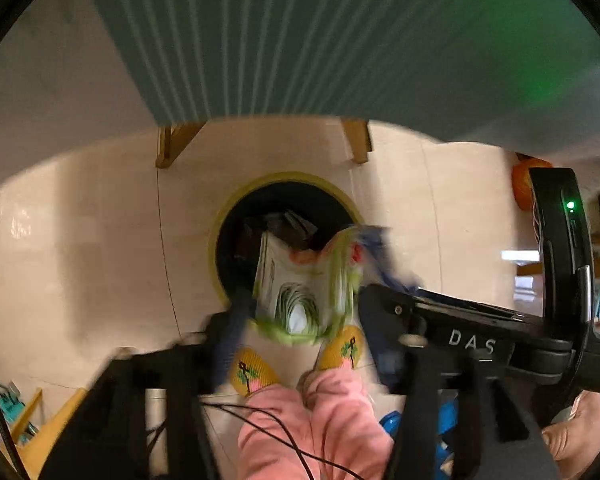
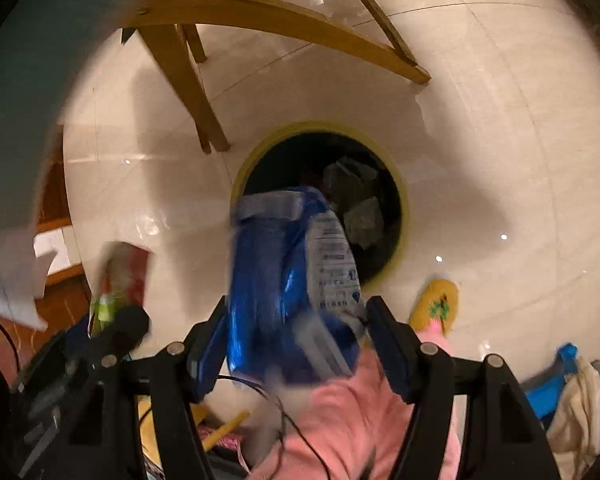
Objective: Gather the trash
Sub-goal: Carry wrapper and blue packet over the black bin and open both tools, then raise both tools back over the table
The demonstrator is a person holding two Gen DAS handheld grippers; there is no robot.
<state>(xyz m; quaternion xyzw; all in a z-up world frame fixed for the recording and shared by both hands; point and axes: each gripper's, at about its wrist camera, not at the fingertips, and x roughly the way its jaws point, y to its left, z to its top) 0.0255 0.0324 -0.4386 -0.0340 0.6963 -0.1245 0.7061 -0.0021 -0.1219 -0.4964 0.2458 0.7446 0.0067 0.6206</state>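
Observation:
A round bin with a yellow-green rim stands on the tiled floor, dark inside with trash in it; it also shows in the right wrist view. My left gripper holds a white and green wrapper over the bin's near edge. My right gripper holds a blue and white snack bag above the bin's near rim. The right gripper's body crosses the right side of the left wrist view. The left gripper with its wrapper appears blurred at the left of the right wrist view.
A wooden chair's legs stand behind the bin. A table with a teal striped cloth hangs over the floor. The person's yellow slippers and pink trouser legs are just below the grippers. A blue object lies at the right.

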